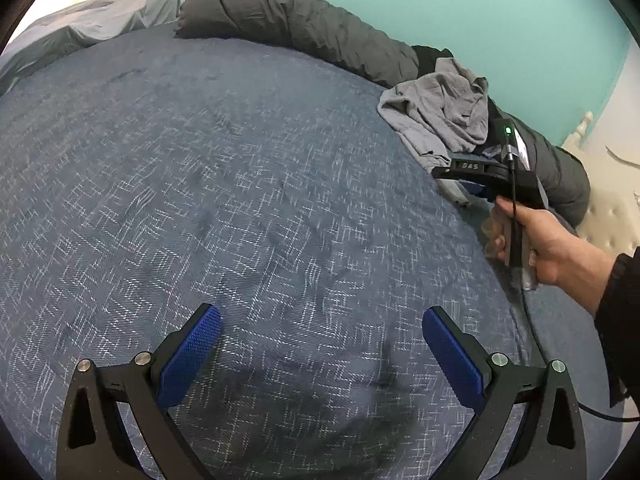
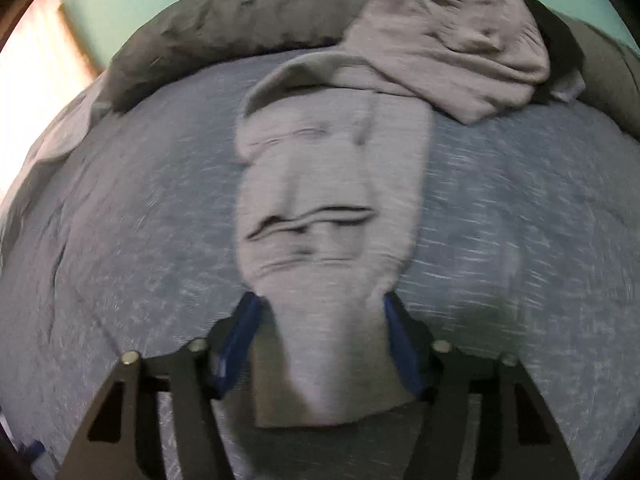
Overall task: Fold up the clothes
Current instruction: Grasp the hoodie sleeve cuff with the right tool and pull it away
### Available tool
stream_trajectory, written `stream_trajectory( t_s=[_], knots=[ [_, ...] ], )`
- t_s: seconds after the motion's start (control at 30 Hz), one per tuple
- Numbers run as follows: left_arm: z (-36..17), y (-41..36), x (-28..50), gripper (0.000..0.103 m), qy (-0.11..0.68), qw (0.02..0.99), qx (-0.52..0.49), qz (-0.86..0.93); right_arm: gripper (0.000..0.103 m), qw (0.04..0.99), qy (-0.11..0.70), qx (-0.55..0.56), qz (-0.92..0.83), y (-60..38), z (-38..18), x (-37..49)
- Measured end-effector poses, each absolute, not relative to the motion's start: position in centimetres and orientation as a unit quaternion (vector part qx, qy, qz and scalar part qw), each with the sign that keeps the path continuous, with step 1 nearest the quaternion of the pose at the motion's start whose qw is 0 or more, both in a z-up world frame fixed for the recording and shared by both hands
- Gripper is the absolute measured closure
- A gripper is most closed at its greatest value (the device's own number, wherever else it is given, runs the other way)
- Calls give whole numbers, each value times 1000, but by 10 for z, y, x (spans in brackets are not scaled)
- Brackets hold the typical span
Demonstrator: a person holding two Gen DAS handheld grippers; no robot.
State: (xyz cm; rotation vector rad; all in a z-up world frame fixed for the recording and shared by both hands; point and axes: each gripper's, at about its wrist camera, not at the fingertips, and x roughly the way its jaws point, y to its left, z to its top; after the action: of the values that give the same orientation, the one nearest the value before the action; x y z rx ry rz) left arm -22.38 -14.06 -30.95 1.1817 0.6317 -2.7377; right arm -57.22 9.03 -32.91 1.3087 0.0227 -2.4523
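Right tool (image 2: 320,344) pinching end of grey garment (image 2: 328,184), rest trailing toward clothes pile (image 1: 440,116). Left tool (image 1: 321,354) wide apart, empty, over bed (image 1: 200,184). Draw garment clear of pile, keep pinch firm, spread flat.

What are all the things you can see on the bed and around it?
Bedspread: one, blue with white flecks, covering the bed.
Duvet: one, dark grey, rolled along the far edge by the wall.
Grey garment: one, light grey, stretched from the pile toward the right gripper.
Clothes pile: one heap, grey, against the duvet.
Wall: teal, behind the bed.
Left gripper: black, blue fingers, spread over bare bedspread.
Right gripper: fingers around the garment's end.
Right hand: holding the right gripper's handle.
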Motion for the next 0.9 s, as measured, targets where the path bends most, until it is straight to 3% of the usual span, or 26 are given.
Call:
stream_trajectory(
  t_s=[0.07,0.17,0.57,0.9],
  knots=[
    [-309,-140,-223,0,206,46,388,-897,77,187,3,462,-867,91,-326,-571],
    [-307,-140,-222,0,203,47,384,-899,90,200,10,454,-868,88,-316,-566],
    [-290,-139,-216,0,184,54,365,-911,92,248,0,414,-876,91,-255,-504],
    [-241,-130,-192,0,167,61,335,-925,92,284,-45,386,-877,141,-183,-352]
  ],
)
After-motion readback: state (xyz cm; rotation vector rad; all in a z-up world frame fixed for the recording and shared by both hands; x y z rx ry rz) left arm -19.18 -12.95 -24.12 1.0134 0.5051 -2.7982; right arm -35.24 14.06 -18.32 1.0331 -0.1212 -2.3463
